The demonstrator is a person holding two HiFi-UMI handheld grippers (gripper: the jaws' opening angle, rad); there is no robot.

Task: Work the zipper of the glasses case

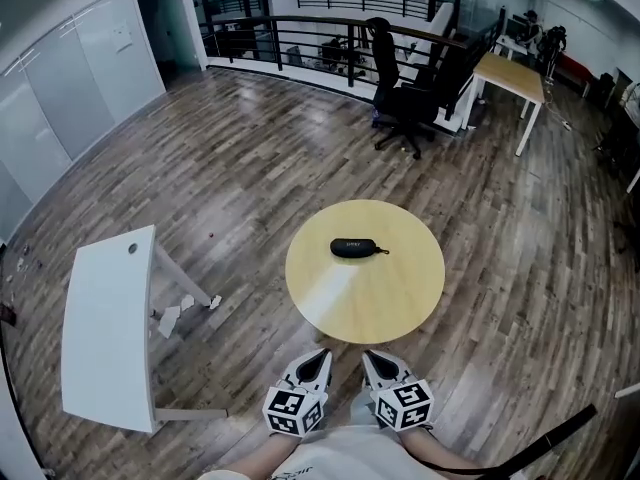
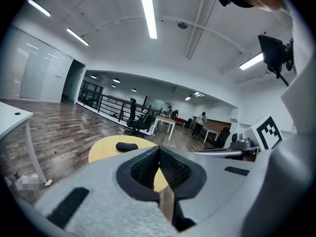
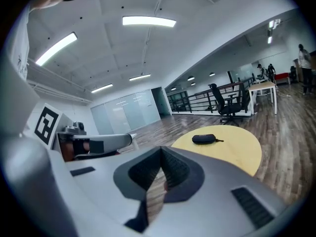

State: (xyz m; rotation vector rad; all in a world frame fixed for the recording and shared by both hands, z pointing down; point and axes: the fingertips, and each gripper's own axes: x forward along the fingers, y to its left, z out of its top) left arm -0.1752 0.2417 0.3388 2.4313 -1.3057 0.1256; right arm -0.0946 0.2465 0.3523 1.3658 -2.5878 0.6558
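Observation:
A black zipped glasses case (image 1: 353, 248) lies on the far half of a round yellow table (image 1: 400, 298), its pull cord trailing right. The same case shows small and distant in the left gripper view (image 2: 127, 146) and the right gripper view (image 3: 204, 139). My left gripper (image 1: 318, 356) and right gripper (image 1: 374, 357) are held side by side near my body, short of the table's near edge. Both point toward the table. Each has its jaws closed together with nothing between them.
A white desk (image 1: 105, 333) stands on the left with crumpled paper (image 1: 172, 316) on the floor beside it. Black office chairs (image 1: 405, 98) and a wooden desk (image 1: 512, 76) stand farther back near a railing (image 1: 300, 38). Wood floor surrounds the round table.

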